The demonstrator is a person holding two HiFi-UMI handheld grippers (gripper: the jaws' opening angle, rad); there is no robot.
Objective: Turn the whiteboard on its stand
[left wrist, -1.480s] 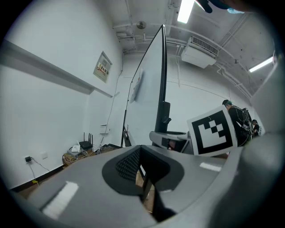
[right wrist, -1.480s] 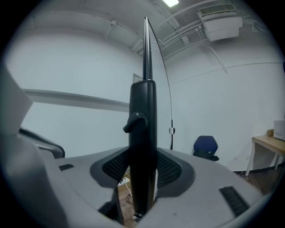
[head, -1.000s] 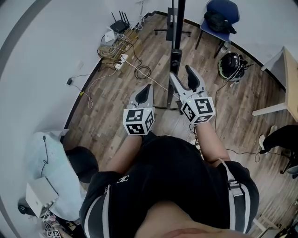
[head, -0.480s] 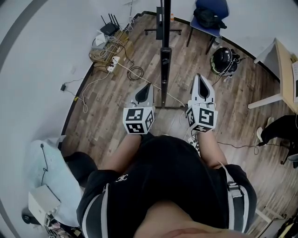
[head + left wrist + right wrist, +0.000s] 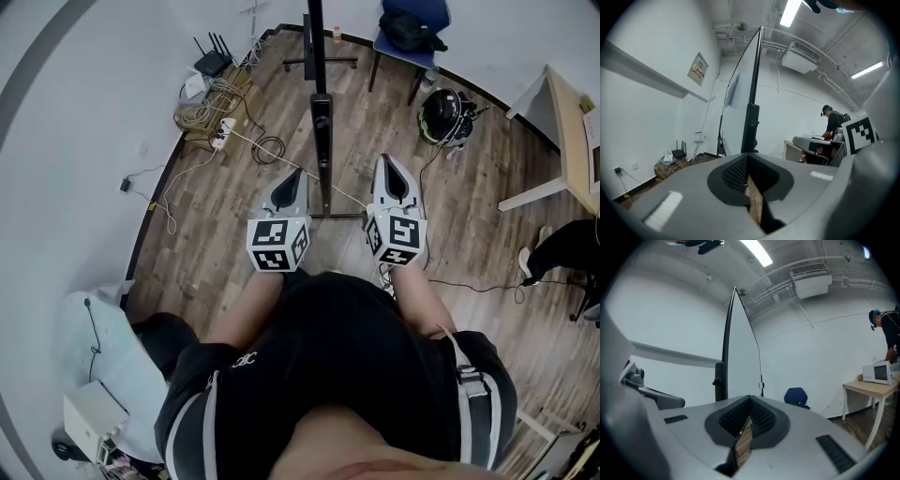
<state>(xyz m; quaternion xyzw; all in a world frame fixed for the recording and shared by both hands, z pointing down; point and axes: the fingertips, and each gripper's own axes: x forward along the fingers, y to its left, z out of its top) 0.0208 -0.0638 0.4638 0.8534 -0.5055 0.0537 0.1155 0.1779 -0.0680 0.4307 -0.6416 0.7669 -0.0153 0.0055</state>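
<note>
The whiteboard [image 5: 316,56] shows edge-on from above as a thin dark line, with its black stand post [image 5: 322,117] between my grippers and a little ahead. Left of the post, my left gripper [image 5: 292,183] is shut and empty. My right gripper [image 5: 390,169] is to the post's right, also shut on nothing. In the left gripper view the board [image 5: 749,70] rises straight ahead of the shut left gripper [image 5: 748,161]. The right gripper view has the board [image 5: 736,343] up and left of the shut right gripper [image 5: 749,404]. Neither gripper touches the board.
A router and a tangle of cables [image 5: 214,98] lie by the wall at left. A blue chair [image 5: 410,28] and a black helmet [image 5: 441,112] are at the back right. A table [image 5: 572,112] and another person [image 5: 562,248] are at the right. The stand's foot bar [image 5: 328,217] crosses the floor.
My right gripper's jaws have closed from wide open, and it has drawn back to the right of the post. The left gripper has barely moved.
</note>
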